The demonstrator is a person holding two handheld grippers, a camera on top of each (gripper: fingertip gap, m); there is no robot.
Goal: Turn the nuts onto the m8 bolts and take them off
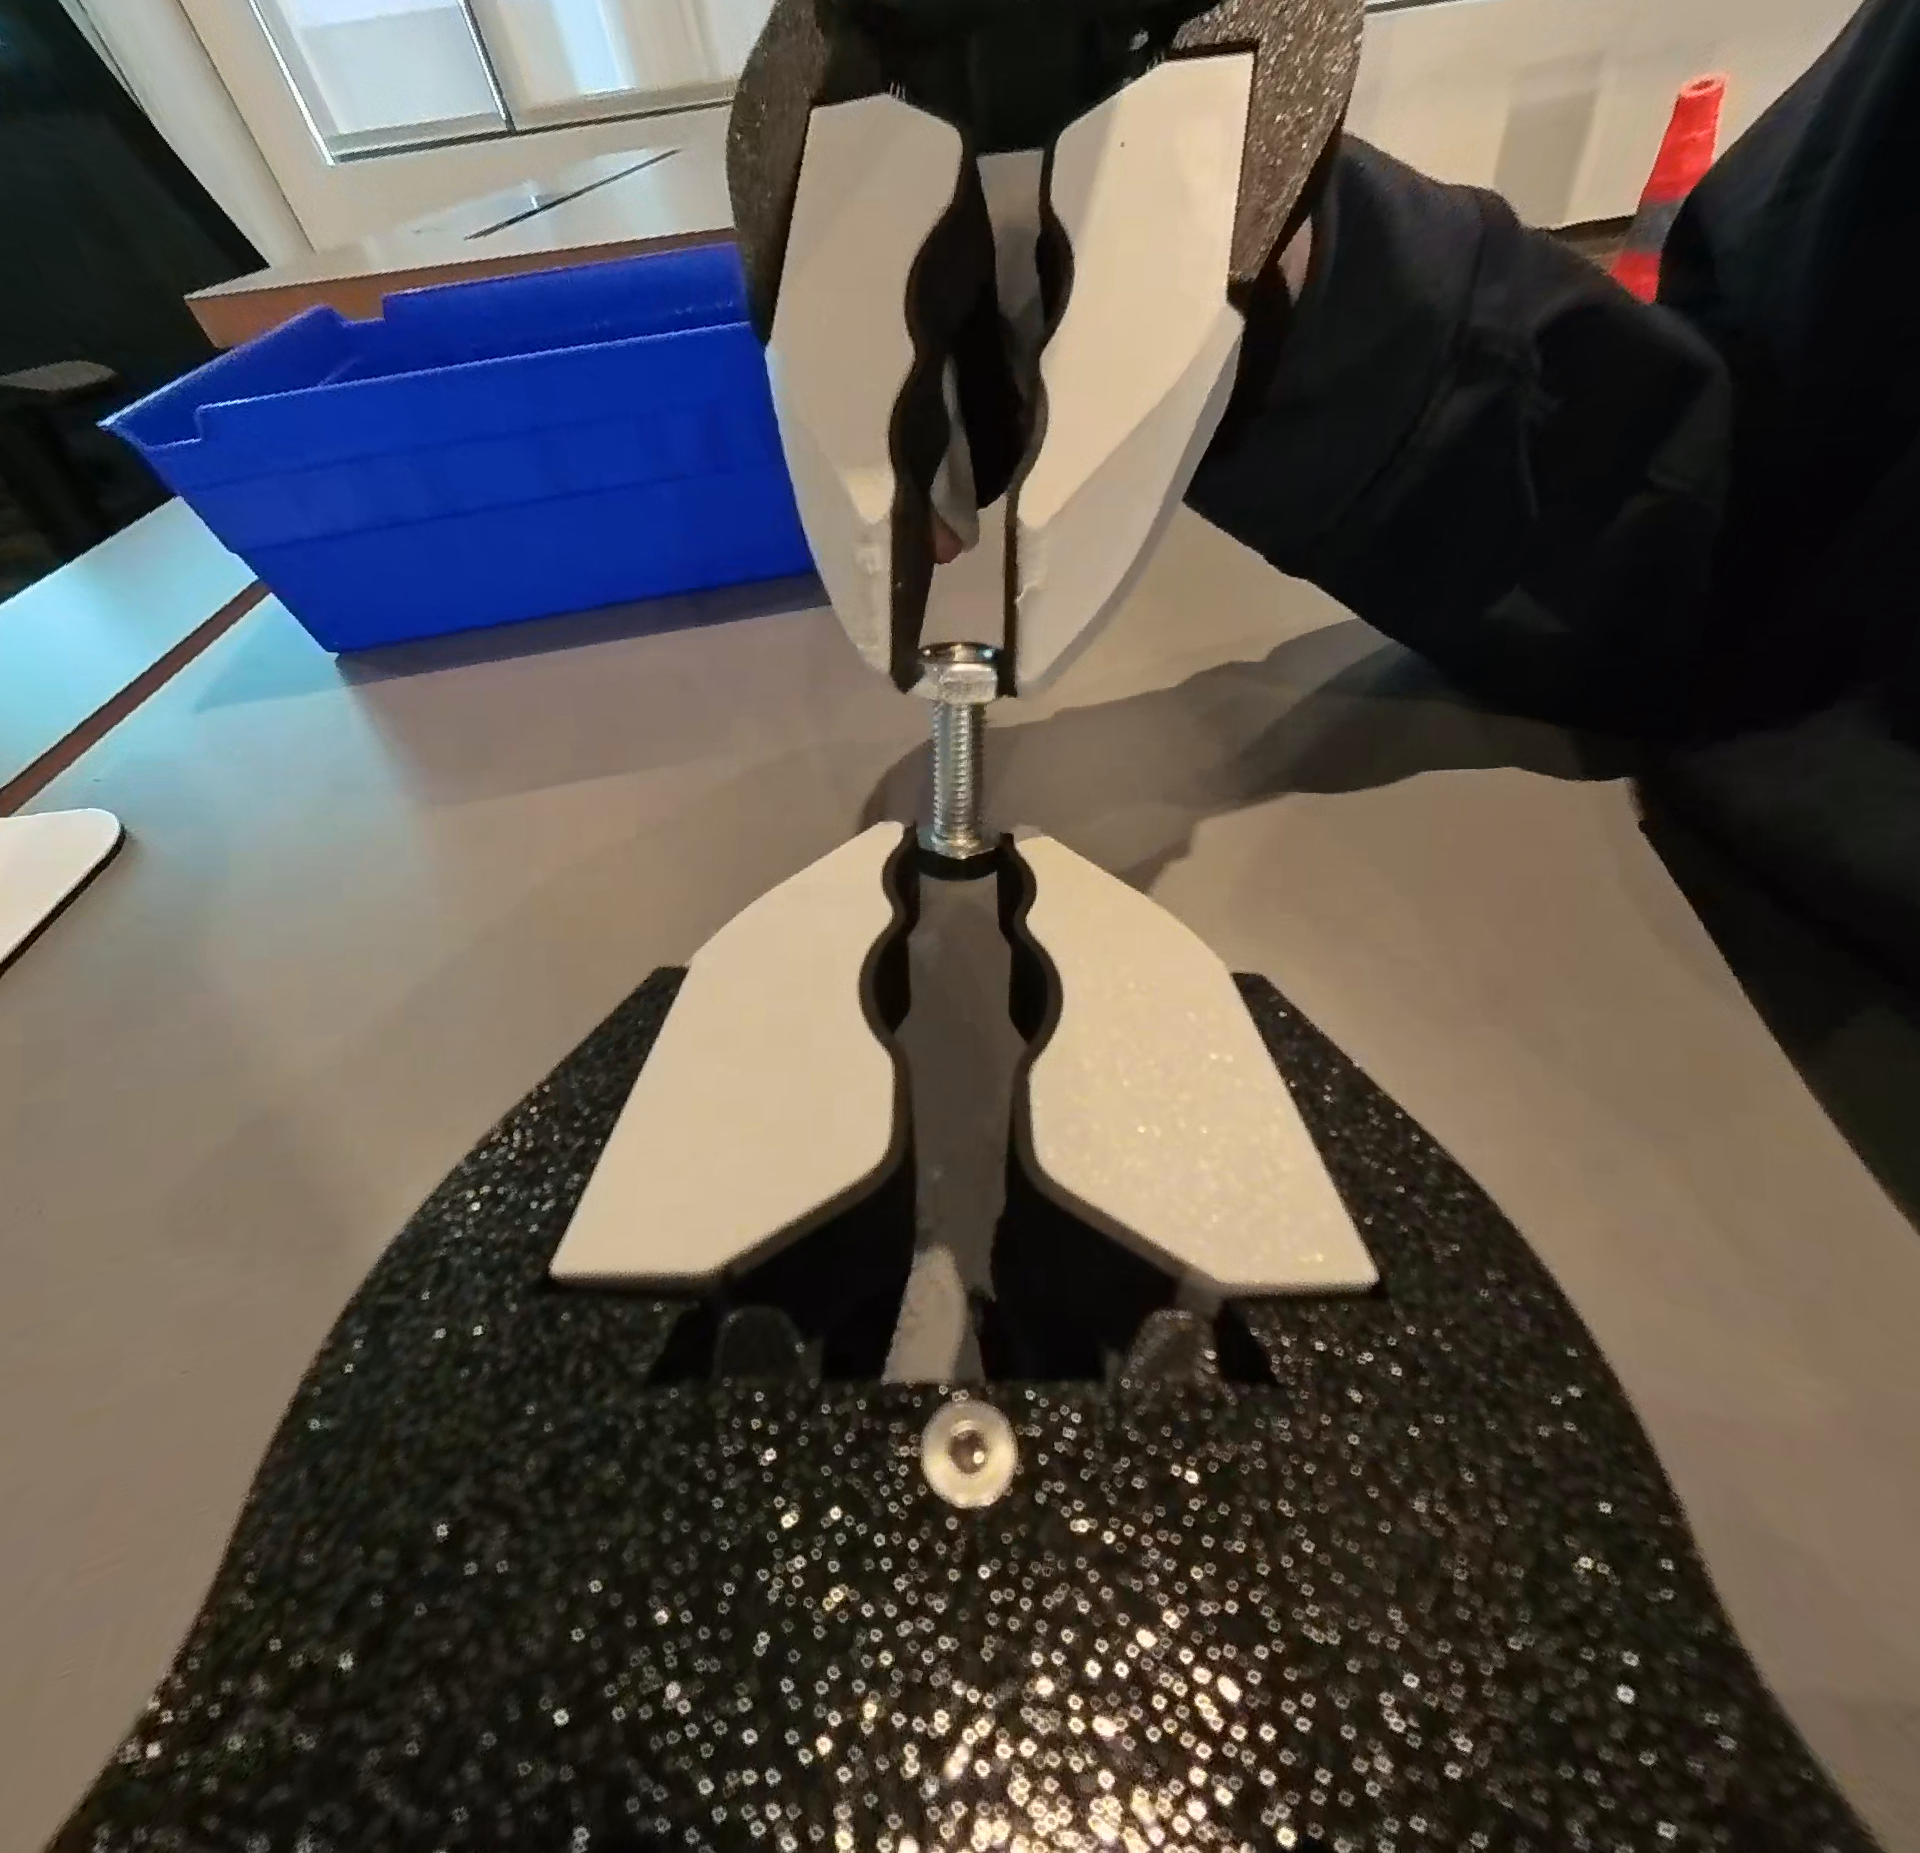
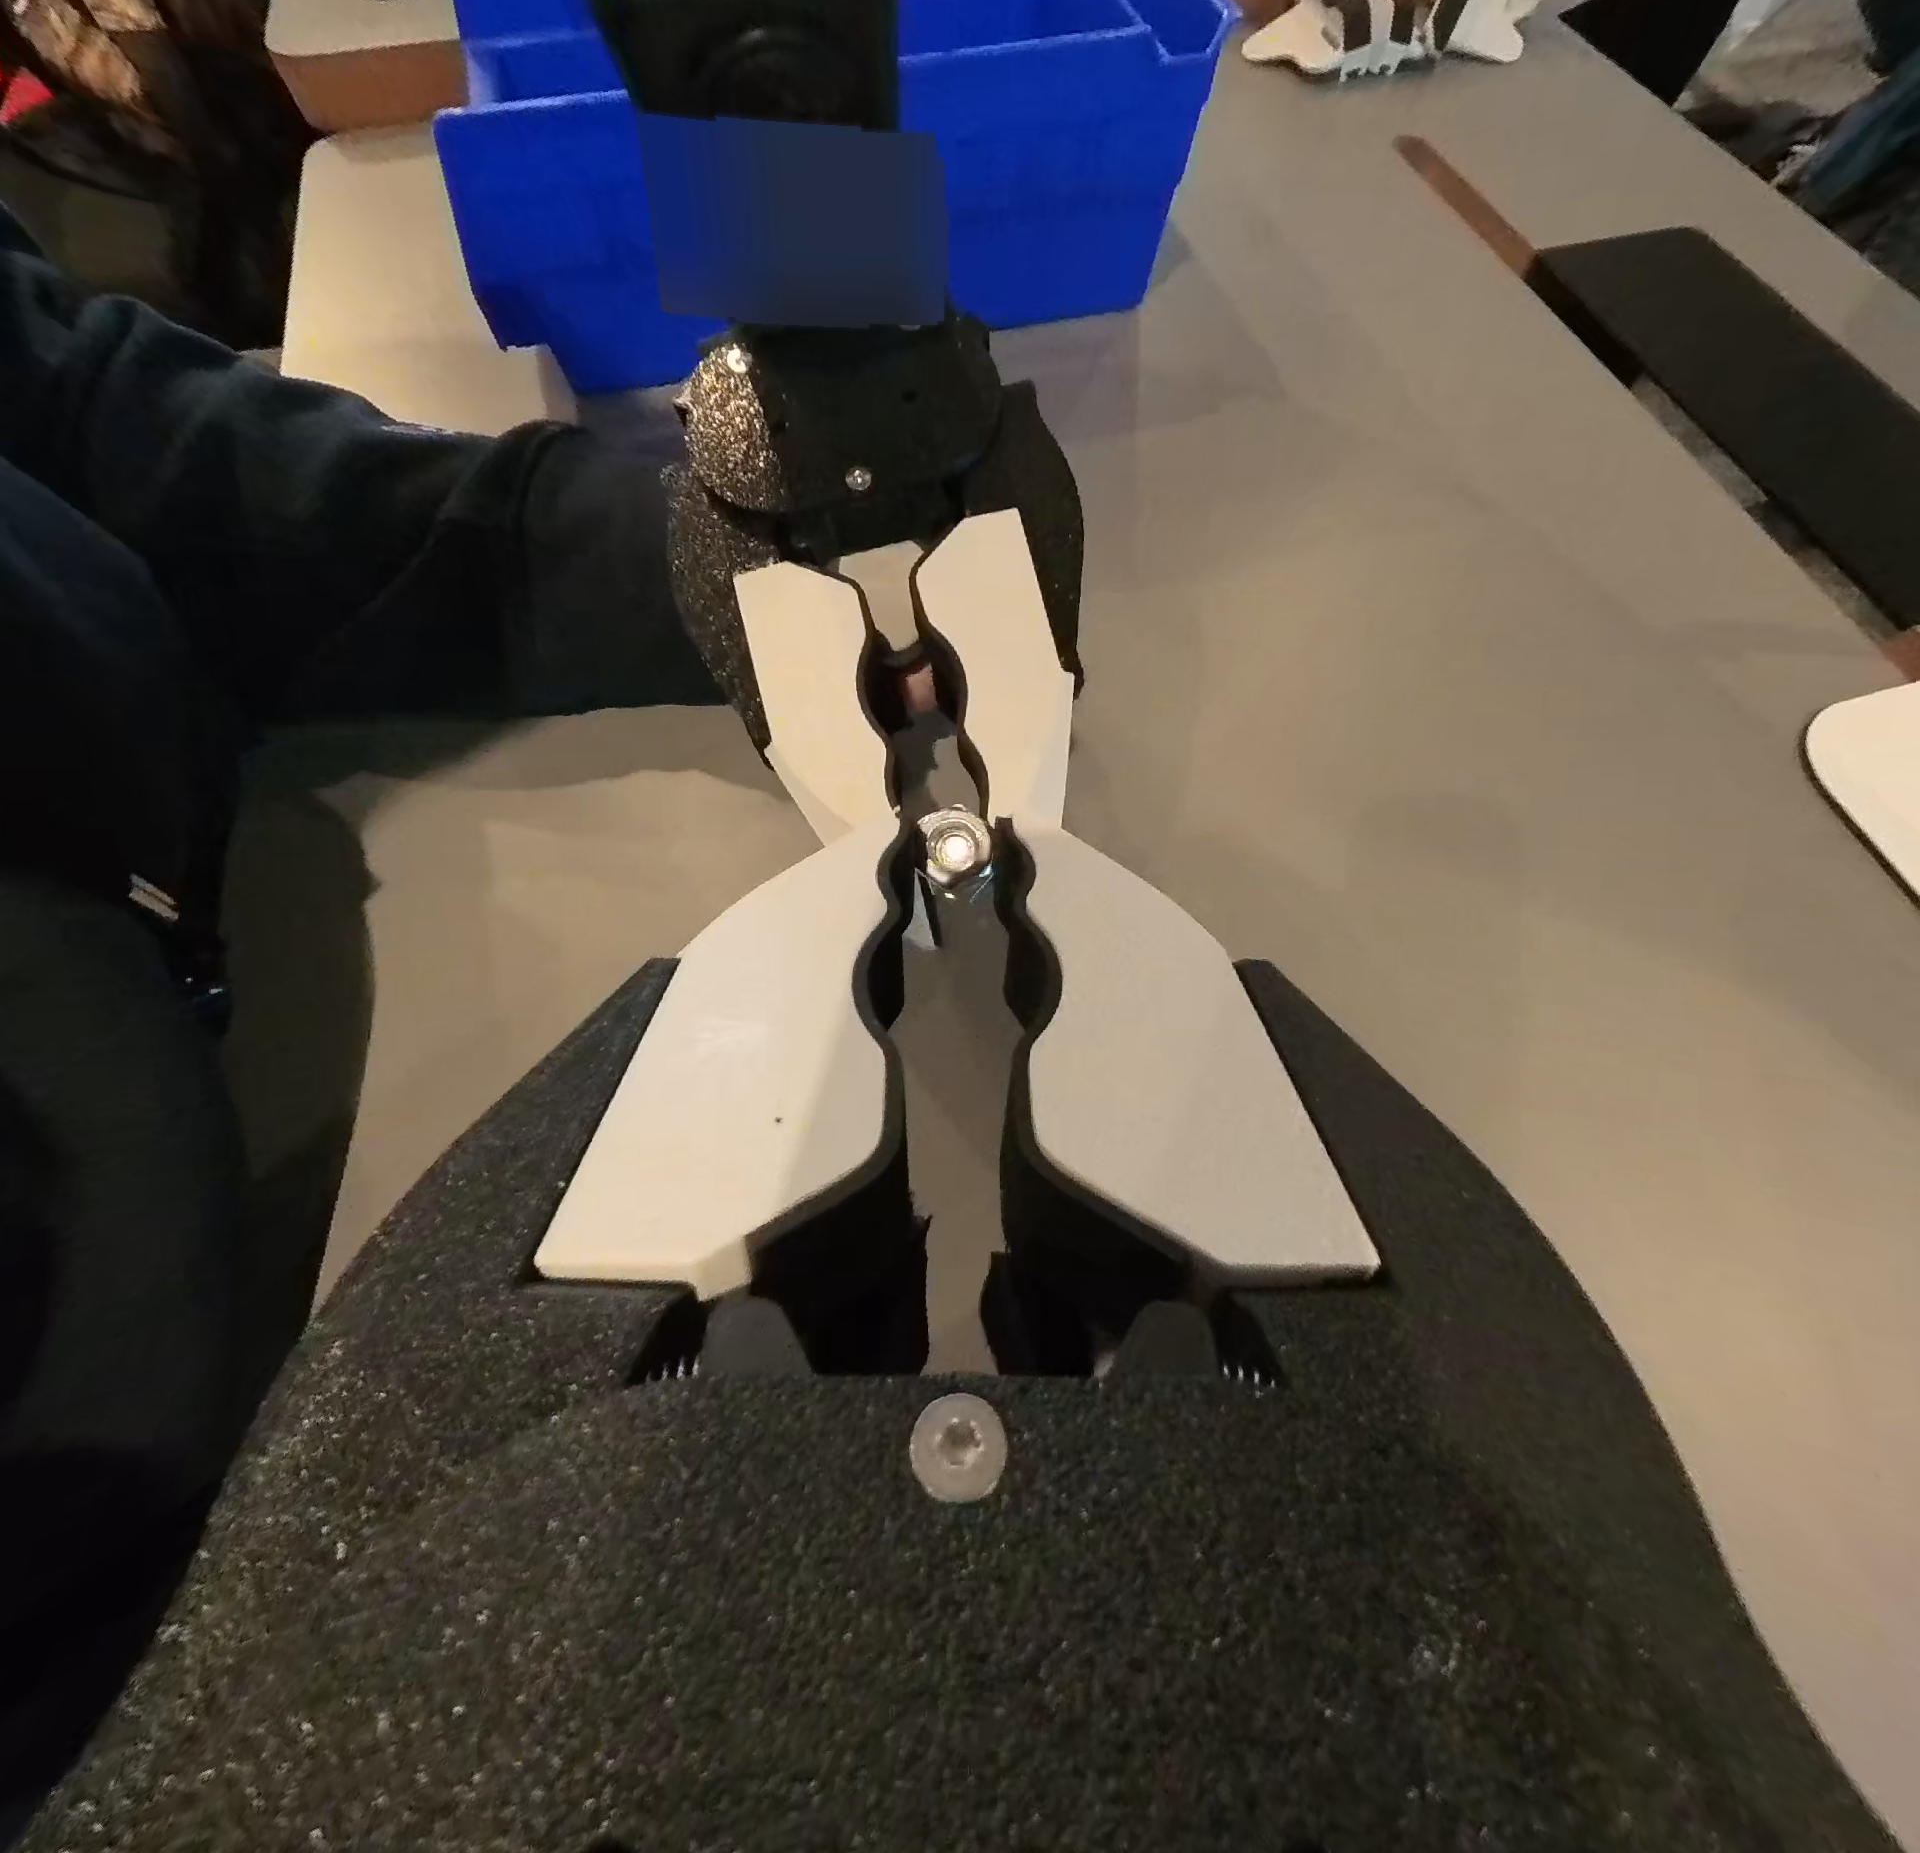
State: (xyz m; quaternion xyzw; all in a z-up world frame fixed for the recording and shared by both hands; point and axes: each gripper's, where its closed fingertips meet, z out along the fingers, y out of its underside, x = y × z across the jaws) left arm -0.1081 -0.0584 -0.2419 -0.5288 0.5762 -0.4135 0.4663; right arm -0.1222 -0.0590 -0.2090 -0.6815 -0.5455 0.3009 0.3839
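1. Blue bin [image 1: 488, 494] beyond and left of the hand-held gripper in the left wrist view; straight ahead, with inner dividers, in the right wrist view.
2. Grey desk [image 1: 416, 972] beneath, running far ahead.
3. Orange cone [image 1: 1673, 193] far off to the upper right, on the floor.
4. White rounded board [image 2: 1870, 795] just right of the fingertips' level; black flat pad [image 2: 1725, 349] farther ahead on the same side.
5. Crumpled black-and-white item [image 2: 1382, 16] at the far right end of the desk.
6. Windows [image 1: 582, 16] far behind.
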